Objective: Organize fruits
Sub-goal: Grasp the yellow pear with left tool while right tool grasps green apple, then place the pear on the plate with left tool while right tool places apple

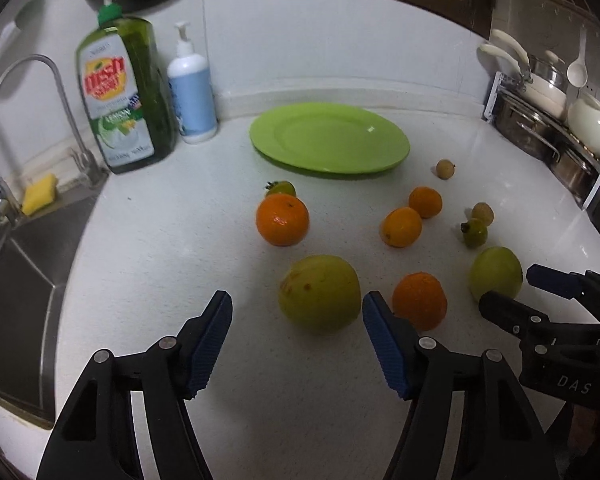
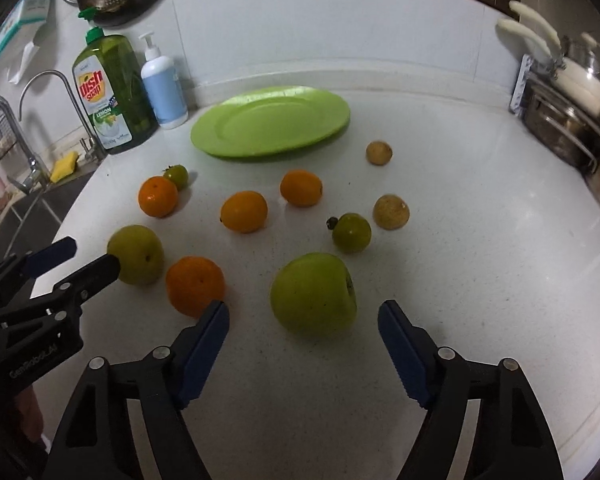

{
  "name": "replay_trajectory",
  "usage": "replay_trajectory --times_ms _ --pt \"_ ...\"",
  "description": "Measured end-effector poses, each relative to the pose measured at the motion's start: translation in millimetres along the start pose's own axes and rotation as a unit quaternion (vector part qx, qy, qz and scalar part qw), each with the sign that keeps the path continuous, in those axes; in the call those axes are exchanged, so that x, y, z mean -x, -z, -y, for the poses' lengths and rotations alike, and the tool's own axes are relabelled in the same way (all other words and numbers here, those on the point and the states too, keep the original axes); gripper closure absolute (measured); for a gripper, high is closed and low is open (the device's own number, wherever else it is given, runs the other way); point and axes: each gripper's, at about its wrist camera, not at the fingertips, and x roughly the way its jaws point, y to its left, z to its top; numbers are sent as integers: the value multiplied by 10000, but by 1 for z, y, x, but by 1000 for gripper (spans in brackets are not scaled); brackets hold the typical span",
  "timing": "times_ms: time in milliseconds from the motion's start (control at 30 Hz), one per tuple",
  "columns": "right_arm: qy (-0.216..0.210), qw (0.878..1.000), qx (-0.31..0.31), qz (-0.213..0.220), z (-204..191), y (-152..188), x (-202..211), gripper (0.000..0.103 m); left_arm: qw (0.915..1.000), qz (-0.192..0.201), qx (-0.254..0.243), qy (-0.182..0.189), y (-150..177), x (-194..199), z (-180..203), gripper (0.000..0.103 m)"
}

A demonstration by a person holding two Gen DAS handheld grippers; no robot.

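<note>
An empty green plate (image 1: pixel 328 138) (image 2: pixel 270 122) lies at the back of the white counter. Loose fruit lies in front of it: oranges (image 1: pixel 282 219) (image 2: pixel 244 212), two yellow-green apples, small green tomatoes (image 2: pixel 351 232) and small brown fruits (image 2: pixel 391 212). My left gripper (image 1: pixel 298 310) (image 2: pixel 94 256) is open and empty, just short of one apple (image 1: pixel 319 294) (image 2: pixel 136 254). My right gripper (image 2: pixel 303 314) (image 1: pixel 510 284) is open and empty, just short of the other apple (image 2: pixel 313 294) (image 1: pixel 496 272). An orange (image 1: pixel 419 300) (image 2: pixel 195 285) lies between the two apples.
A green dish soap bottle (image 1: pixel 126 92) and a white pump bottle (image 1: pixel 192 88) stand at the back left. The sink (image 1: pixel 16 280) with taps and a yellow sponge (image 1: pixel 39 193) lies left. A rack with pots (image 1: pixel 548 120) stands at the right.
</note>
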Motion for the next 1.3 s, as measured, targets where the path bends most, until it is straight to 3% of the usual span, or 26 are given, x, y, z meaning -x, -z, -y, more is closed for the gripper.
replay_trajectory --times_ms 333,433,467,633,1067,1300 --pt "-136 9997 115 -160 4 -8 -14 33 9999 -140 39 73 -9 -18 6 43" --pt "-184 9996 145 -167 5 -11 -16 35 9997 -221 25 99 -11 -24 7 49" --pt "-196 9995 154 -178 6 -12 -18 37 9996 -250 34 107 -11 -25 8 54" --pt "-218 9992 172 -277 8 -15 -23 51 9996 -267 -16 66 -13 -28 10 54" --pt "-345 9986 262 -288 7 -23 -19 52 9998 -200 -67 -4 -18 -21 12 55" --pt "-483 9982 351 32 6 -44 -6 52 9997 116 -164 -127 -34 -7 13 55"
